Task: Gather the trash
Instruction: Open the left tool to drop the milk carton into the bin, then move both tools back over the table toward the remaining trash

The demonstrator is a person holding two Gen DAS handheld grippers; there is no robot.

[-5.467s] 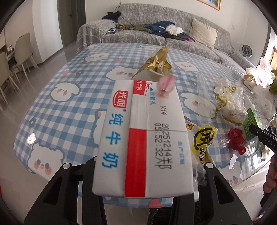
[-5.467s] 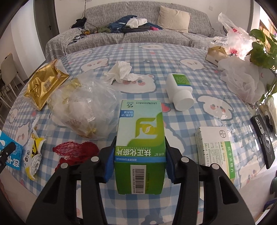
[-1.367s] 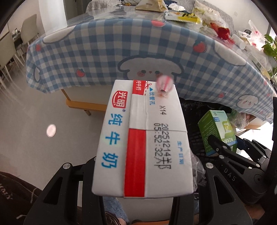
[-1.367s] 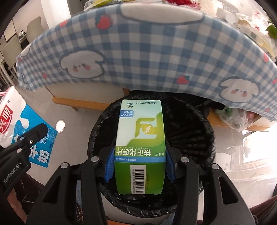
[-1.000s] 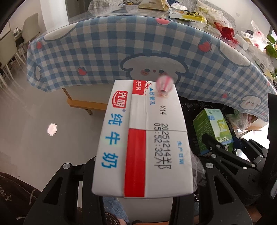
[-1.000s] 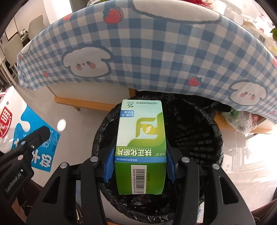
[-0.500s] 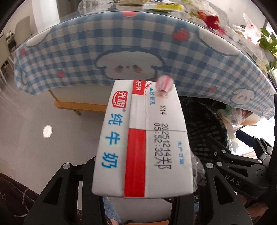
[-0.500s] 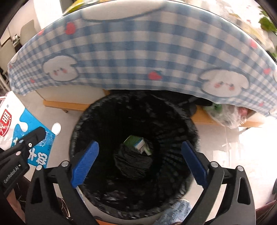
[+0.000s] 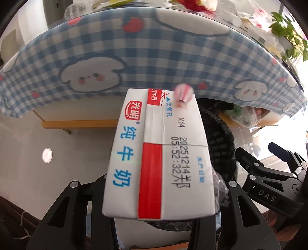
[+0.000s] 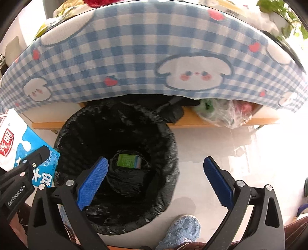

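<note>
My left gripper (image 9: 159,192) is shut on a white, blue and red milk carton (image 9: 159,152) with a pink straw stub, held just left of the bin; the carton also shows in the right wrist view (image 10: 21,142). A black-lined trash bin (image 10: 161,134) stands on the floor under the table edge. The green medicine box (image 10: 128,161) lies at the bin's bottom. My right gripper (image 10: 156,175) is open and empty above the bin's right half, its blue pads (image 10: 92,178) spread wide. It also shows in the left wrist view (image 9: 259,159).
The table's blue checked cloth (image 10: 134,48) with bunny prints hangs above the bin. A clear plastic bag (image 10: 223,111) sits on a wooden shelf (image 10: 192,119) under the table. A blue slipper (image 10: 179,230) is near the bin. Red mesh (image 9: 194,7) and a plant (image 9: 288,21) are on the table.
My right gripper opened and let go of the green box, which fell to the bin's bottom. Both grippers shifted right. The left gripper still holds the milk carton.
</note>
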